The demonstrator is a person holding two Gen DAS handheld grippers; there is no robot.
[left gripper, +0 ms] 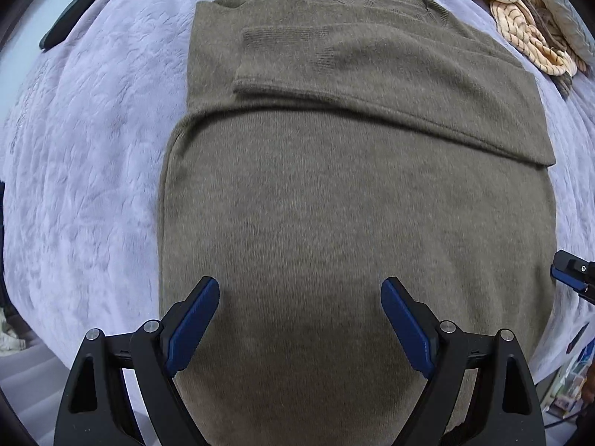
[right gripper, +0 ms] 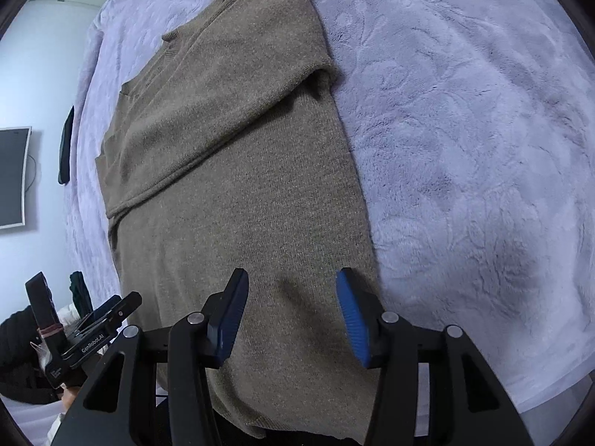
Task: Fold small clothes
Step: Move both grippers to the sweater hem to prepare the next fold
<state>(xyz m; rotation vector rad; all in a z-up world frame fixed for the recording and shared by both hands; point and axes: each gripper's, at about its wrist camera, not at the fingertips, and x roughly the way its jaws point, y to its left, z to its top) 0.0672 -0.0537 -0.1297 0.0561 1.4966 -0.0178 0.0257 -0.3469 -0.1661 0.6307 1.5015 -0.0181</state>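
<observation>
In the left wrist view, the left gripper [left gripper: 300,290] sits nearest the lens, its two blue-padded fingers [left gripper: 193,325] spread wide and holding nothing. They hover above the lower body of an olive-brown knitted sweater [left gripper: 353,204], which fills most of the view and lies flat on a pale lilac plush blanket [left gripper: 93,148]. Farther up the sweater, both sleeves are already folded in across the chest, one cuffed sleeve [left gripper: 334,74] lying crosswise below the neckline, so the garment now forms a long narrow rectangle. At the far right corner a striped cream garment [left gripper: 520,26] lies heaped, apart from the sweater. The tip of the other tool shows at the right edge.

In the right wrist view, the right gripper [right gripper: 292,290] is closest, its jaws likewise parted and empty, poised over the sweater's [right gripper: 241,186] hem end near its right edge. The folded sleeve [right gripper: 230,85] crosses the upper part, and the blanket [right gripper: 465,148] stretches bare to the right. The left tool [right gripper: 93,323] appears low on the left, beside the hem.

As a judgement, the sleeve folds are done; what remains is bringing the hem up toward the collar, once or twice, to finish a compact bundle. Both tongs appear placed at the hem corners for that lift, but neither has closed on cloth yet.
</observation>
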